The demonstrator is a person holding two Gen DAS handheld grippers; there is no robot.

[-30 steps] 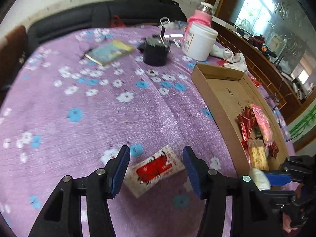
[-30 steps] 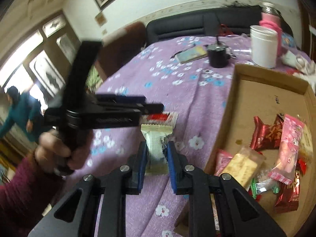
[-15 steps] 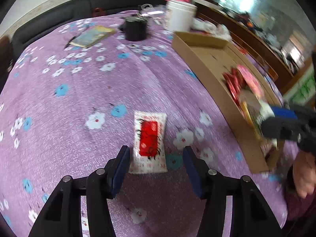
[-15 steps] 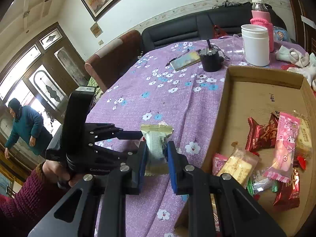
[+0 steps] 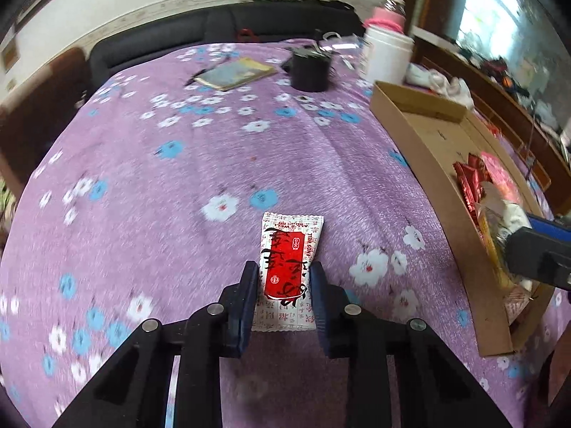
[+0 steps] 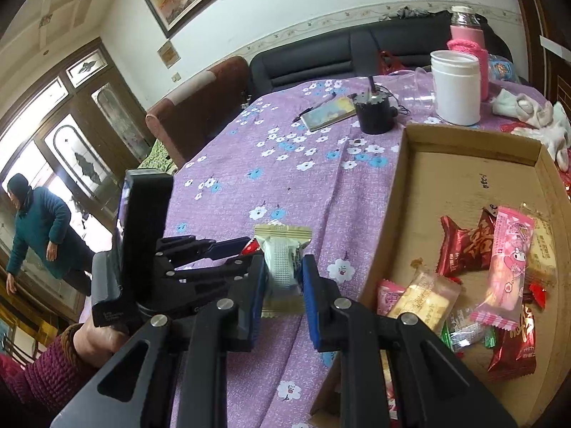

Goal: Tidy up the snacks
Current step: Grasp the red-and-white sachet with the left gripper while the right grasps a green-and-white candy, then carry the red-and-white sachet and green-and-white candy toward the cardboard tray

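**Q:** What is each gripper doing with the snacks?

**A:** The left gripper (image 5: pixel 283 278) points down at a red-and-white snack packet (image 5: pixel 287 271) lying flat on the purple flowered cloth of the desk (image 5: pixel 178 185). Its jaws have just been closing, and the packet sits between them with both blue pads against its long edges. The right gripper (image 6: pixel 283 278) pinches a pale green-and-white snack packet (image 6: pixel 282 264) upright, held above the desk just left of the box.

**Q:** Where is the box, and what is in it?

**A:** A shallow cardboard box (image 6: pixel 474 142) stands on the right side of the desk. Its near half holds a loose pile of wrapped snacks: a long pink packet (image 6: pixel 506 264), red foil packets (image 6: pixel 460 246) and a clear-wrapped yellow biscuit (image 6: pixel 424 299). The far half is bare cardboard.

**Q:** What else is on the desk?

**A:** At the far end stand a black cup (image 5: pixel 309 73), a white tub (image 5: pixel 387 55) and a pink-sleeved bottle (image 6: pixel 467 42), with a notebook (image 5: pixel 235 73) lying left of the cup. A person's hand in a maroon sleeve (image 6: pixel 53 367) grips the left gripper's handle.
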